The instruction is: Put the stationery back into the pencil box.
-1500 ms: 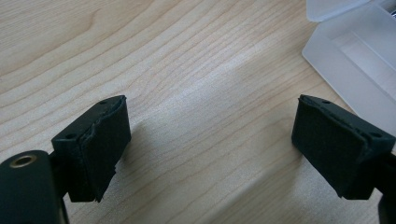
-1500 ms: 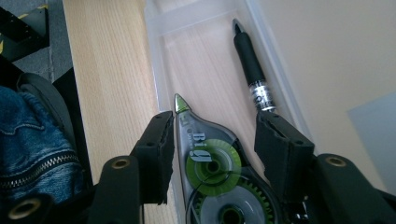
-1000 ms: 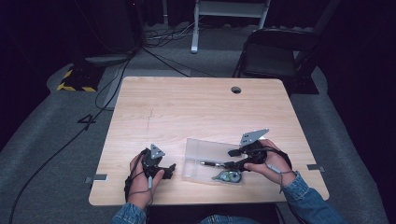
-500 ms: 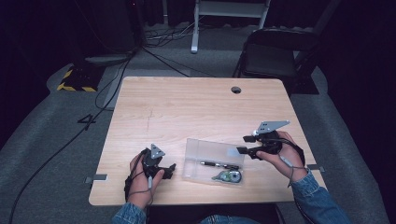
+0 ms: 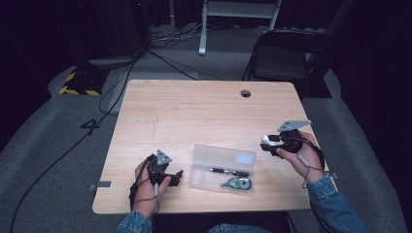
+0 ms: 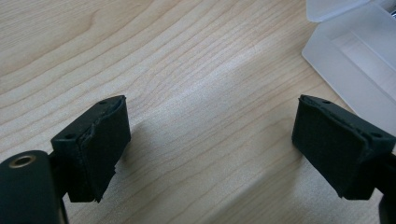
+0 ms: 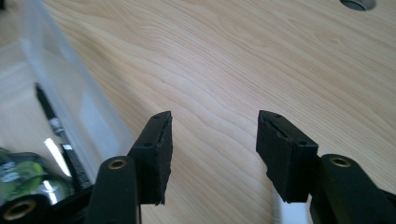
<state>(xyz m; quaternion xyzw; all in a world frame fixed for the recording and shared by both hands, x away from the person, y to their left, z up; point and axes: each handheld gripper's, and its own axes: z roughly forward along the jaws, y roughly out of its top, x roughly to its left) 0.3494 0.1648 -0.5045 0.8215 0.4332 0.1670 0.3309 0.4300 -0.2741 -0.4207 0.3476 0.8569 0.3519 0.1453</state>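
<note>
Room: dark floor with trailing cables and a black folding chair (image 5: pixel 286 58) lie beyond the pale wooden table (image 5: pixel 194 111).
High view, box: the clear plastic case (image 5: pixel 197 165) lies open near my edge of the table, between my two hands. It holds a black pen (image 5: pixel 228 171) and a green-and-grey tape dispenser (image 5: pixel 238 183).
High view, left gripper (image 5: pixel 179 177): it rests low on the table just beside the case, pointing at it.
High view, right gripper (image 5: pixel 266 143): it hangs off to the right, apart from the case, with a small white piece (image 5: pixel 266 139) at its tips. I cannot tell whether I hold that piece.
Left gripper view: my left gripper (image 6: pixel 210 140) has its jaws spread wide over bare wood with nothing between them. A corner of the case (image 6: pixel 355 60) sits at upper right.
Right gripper view: my right gripper (image 7: pixel 212 149) has its jaws about half apart and has just been closing them, with only table grain between the pads. The case wall (image 7: pixel 60 88), pen (image 7: pixel 51 119) and dispenser (image 7: pixel 23 179) lie to the left.
Risk, white piece: if the tips barely pinch it, it could slip out and skid away.
Risk, case: it is light, and a careless push from my left jaws could slide it or tip out the pen.
Risk, aim: reaching back in from the side, my right jaw could catch the case wall.
</note>
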